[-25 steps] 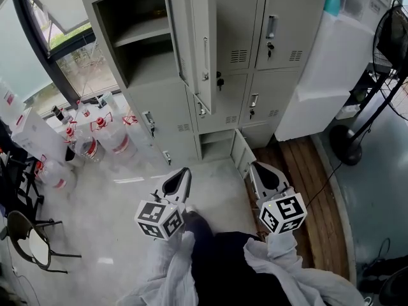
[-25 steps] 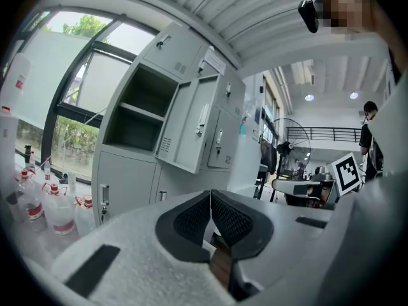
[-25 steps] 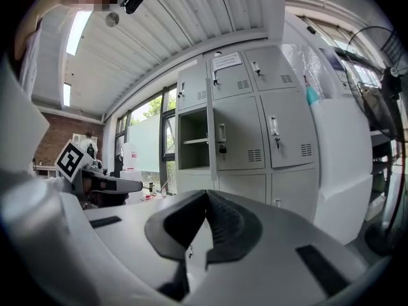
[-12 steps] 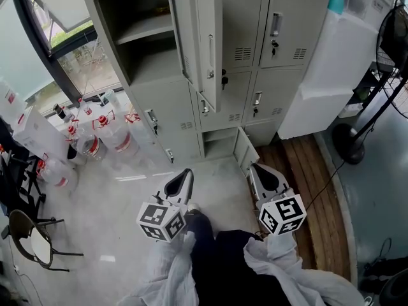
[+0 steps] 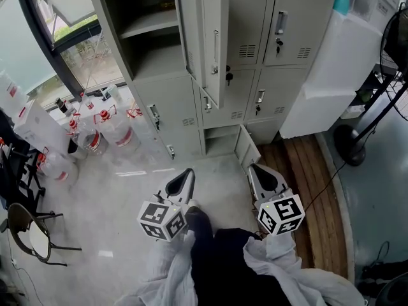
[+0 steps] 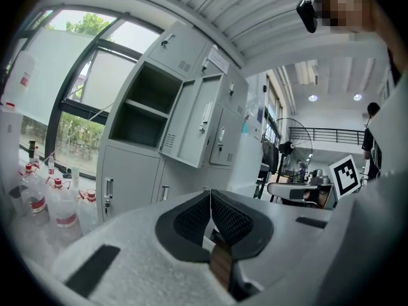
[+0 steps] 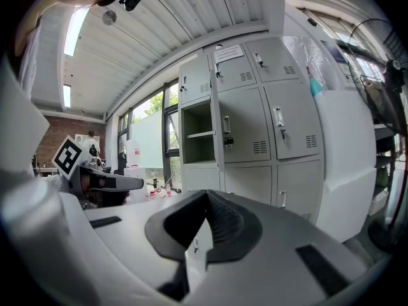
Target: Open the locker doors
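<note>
Evidently between doors, the left gripper (image 5: 188, 173) and right gripper (image 5: 254, 169) hang closed and empty, well short of the lockers (image 5: 248, 18), probably lining up the next handle.

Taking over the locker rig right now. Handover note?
Left gripper: shut, empty, held low over the floor, not touching the lockers.
Right gripper: shut, empty, held low beside it.
Done: upper-left door is swung open and shows the shelved compartment; small bottom door in the middle column is open.
Left: lower-left door, middle door, upper-right door and lower-right door are closed. The upper-middle door, partly behind the open one, also looks closed.
</note>
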`<action>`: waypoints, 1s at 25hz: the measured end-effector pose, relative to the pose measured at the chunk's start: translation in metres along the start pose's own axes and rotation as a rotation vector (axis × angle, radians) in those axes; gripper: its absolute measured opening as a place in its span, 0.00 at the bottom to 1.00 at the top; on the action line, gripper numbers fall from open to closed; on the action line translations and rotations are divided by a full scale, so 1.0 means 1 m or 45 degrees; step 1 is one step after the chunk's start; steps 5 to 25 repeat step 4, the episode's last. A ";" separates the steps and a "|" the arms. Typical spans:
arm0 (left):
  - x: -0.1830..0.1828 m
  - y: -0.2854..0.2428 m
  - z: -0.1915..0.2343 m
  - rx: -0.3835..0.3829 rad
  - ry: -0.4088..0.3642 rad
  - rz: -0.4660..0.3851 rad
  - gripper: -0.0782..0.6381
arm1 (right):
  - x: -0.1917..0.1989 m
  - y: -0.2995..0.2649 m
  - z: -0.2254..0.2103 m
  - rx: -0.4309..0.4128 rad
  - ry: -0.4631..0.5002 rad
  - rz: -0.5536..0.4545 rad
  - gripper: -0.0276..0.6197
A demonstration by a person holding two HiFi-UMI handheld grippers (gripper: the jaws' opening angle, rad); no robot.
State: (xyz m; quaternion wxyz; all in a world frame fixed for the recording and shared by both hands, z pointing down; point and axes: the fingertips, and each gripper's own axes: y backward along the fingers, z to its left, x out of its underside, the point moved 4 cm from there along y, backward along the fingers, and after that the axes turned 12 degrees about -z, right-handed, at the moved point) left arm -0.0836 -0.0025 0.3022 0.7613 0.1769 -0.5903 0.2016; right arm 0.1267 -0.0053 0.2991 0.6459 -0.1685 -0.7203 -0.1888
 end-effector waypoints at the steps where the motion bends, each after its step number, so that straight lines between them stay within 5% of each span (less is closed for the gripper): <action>1: 0.000 0.001 0.000 -0.002 0.001 0.001 0.12 | 0.001 0.000 0.000 0.002 -0.002 0.001 0.04; 25: 0.001 0.002 -0.001 -0.008 0.000 0.005 0.12 | 0.002 0.001 0.000 0.008 -0.014 0.005 0.04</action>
